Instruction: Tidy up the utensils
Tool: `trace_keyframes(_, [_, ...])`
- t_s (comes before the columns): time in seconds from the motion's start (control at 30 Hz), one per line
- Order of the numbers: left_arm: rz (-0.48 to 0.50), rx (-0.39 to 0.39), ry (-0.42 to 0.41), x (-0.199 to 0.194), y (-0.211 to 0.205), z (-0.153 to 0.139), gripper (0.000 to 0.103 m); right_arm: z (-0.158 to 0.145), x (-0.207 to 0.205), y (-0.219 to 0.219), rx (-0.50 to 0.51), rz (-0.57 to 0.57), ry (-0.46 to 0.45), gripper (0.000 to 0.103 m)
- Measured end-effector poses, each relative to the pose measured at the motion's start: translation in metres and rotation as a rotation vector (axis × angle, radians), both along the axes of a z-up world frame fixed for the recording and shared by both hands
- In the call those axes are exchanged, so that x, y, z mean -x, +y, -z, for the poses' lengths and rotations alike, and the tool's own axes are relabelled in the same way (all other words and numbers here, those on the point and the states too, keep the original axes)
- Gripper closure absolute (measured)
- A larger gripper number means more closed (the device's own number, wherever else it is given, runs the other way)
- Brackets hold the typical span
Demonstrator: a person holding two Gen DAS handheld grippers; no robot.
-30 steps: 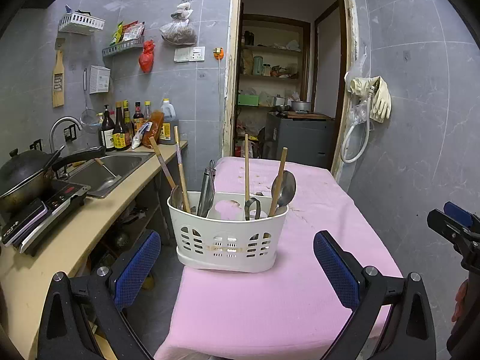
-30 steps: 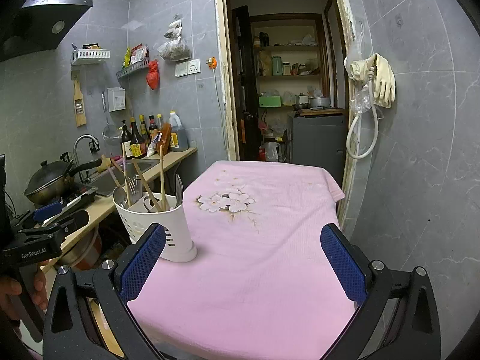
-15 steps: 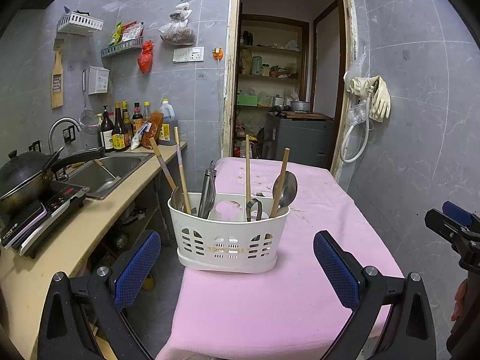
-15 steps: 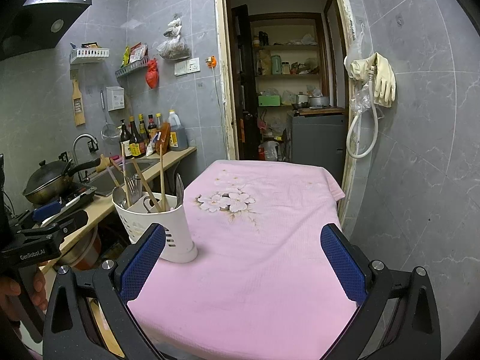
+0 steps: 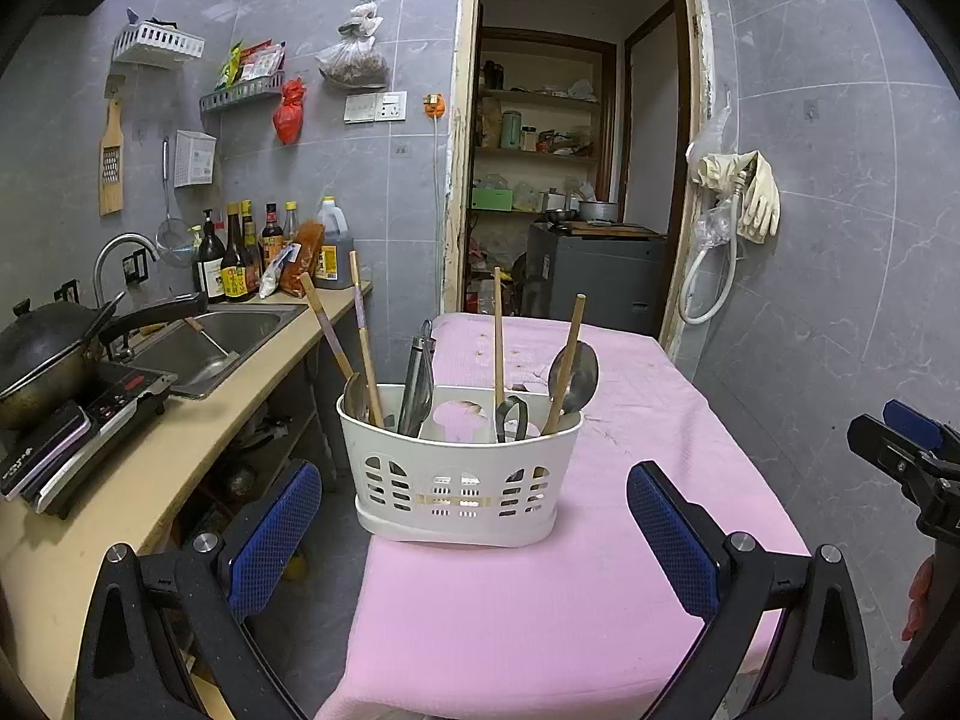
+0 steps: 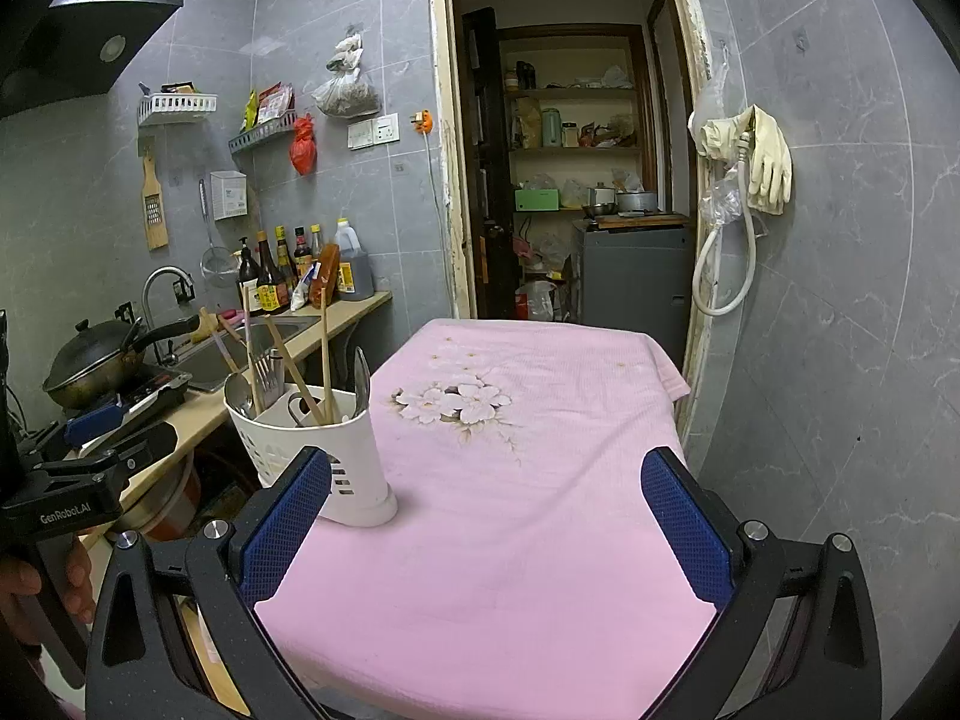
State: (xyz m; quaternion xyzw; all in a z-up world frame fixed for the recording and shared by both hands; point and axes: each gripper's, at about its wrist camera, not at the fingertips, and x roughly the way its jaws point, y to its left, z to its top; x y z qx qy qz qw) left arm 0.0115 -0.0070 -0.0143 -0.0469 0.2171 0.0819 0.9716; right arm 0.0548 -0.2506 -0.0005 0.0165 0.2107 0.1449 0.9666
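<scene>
A white slotted utensil basket (image 5: pixel 459 483) stands on the left part of the pink-clothed table (image 5: pixel 540 600). It holds wooden chopsticks (image 5: pixel 366 348), a metal spoon (image 5: pixel 575 375), a fork or tongs (image 5: pixel 417 384) and scissors (image 5: pixel 511 417). The basket also shows in the right wrist view (image 6: pixel 312 456). My left gripper (image 5: pixel 474 531) is open and empty, just in front of the basket. My right gripper (image 6: pixel 486 519) is open and empty above the cloth, to the right of the basket.
A counter (image 5: pixel 120 480) on the left carries a wok (image 5: pixel 42 354), an induction hob, a sink (image 5: pixel 210 342) and bottles. A doorway (image 5: pixel 570 180) opens behind the table. A grey tiled wall with gloves (image 5: pixel 750 192) runs along the right.
</scene>
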Motion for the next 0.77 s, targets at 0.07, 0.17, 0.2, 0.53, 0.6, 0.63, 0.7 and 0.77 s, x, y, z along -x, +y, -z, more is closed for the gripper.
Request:
trace_keyframes(0.07, [0.001, 0.003, 0.001, -0.0008, 0.0012, 0.0002, 0.0, -0.0005, -0.0002, -0.0002, 0.0, 0.0, 0.0, 0.001])
trace_keyframes(0.17, [0.002, 0.006, 0.0, -0.0014, 0.0022, 0.0004, 0.0, 0.0017, -0.0001, 0.0008, 0.001, 0.002, 0.004, 0.001])
trace_keyframes(0.2, [0.002, 0.005, 0.0, -0.0016, 0.0028, 0.0007, 0.0, 0.0022, -0.0001, 0.0013, 0.002, 0.002, 0.005, 0.001])
trace_keyframes(0.53, [0.01, 0.033, -0.017, -0.0042, 0.0098, 0.0004, 0.0, 0.0049, -0.0033, 0.0067, 0.006, 0.003, 0.016, 0.001])
trace_keyframes(0.6, [0.006, 0.025, -0.016, -0.0051, 0.0102, 0.0013, 0.0, 0.0044, -0.0037, 0.0078, 0.005, 0.003, 0.018, 0.001])
trace_keyframes(0.63, [0.008, 0.021, -0.017, -0.0058, 0.009, 0.0018, 0.0, 0.0051, -0.0037, 0.0077, 0.004, 0.003, 0.021, 0.001])
trace_keyframes(0.7, [0.007, 0.016, -0.017, -0.0061, 0.008, 0.0024, 0.0, 0.005, -0.0048, 0.0082, 0.003, 0.004, 0.024, 0.001])
trace_keyframes(0.77, [0.009, 0.019, -0.015, -0.0061, 0.0079, 0.0027, 0.0, 0.0046, -0.0065, 0.0091, 0.004, 0.005, 0.028, 0.001])
